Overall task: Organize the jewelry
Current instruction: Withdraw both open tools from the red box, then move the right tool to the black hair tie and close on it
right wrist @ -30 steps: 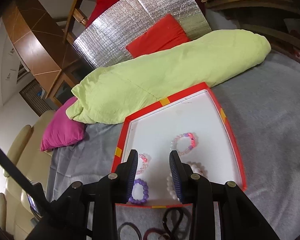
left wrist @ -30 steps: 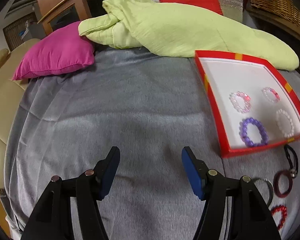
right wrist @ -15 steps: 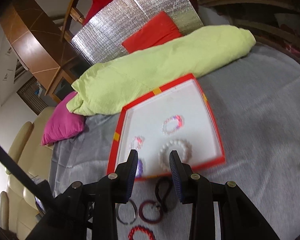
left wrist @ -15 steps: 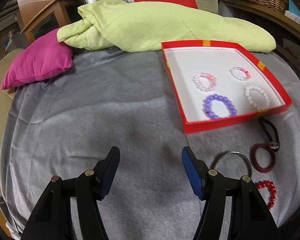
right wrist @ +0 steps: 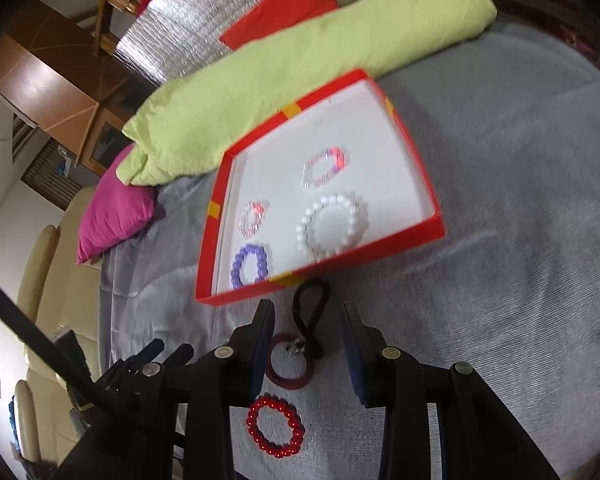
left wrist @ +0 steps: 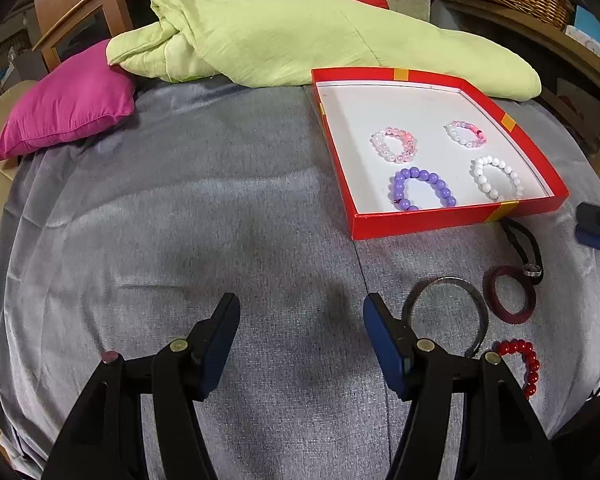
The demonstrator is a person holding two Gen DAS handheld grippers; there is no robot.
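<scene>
Right tongs [right wrist: 306, 322] narrow and empty above black cord [right wrist: 310, 312]; could snag dark red ring [right wrist: 288, 364] beneath. Left tongs [left wrist: 300, 320] wide, idle.

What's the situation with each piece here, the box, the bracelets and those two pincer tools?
Red box: open, four bracelets inside.
Purple bracelet: in box.
White bracelet: in box.
Red bead bracelet: outside, on blanket.
Maroon ring: outside.
Black cord: outside.
Left gripper: open, empty.
Right gripper: open, over the maroon ring.

a grey blanket [left wrist: 204, 208] carries a red tray [left wrist: 428, 222], loose bracelets [right wrist: 275, 426], a pink cushion [left wrist: 66, 100] and green bedding [left wrist: 300, 40].
</scene>
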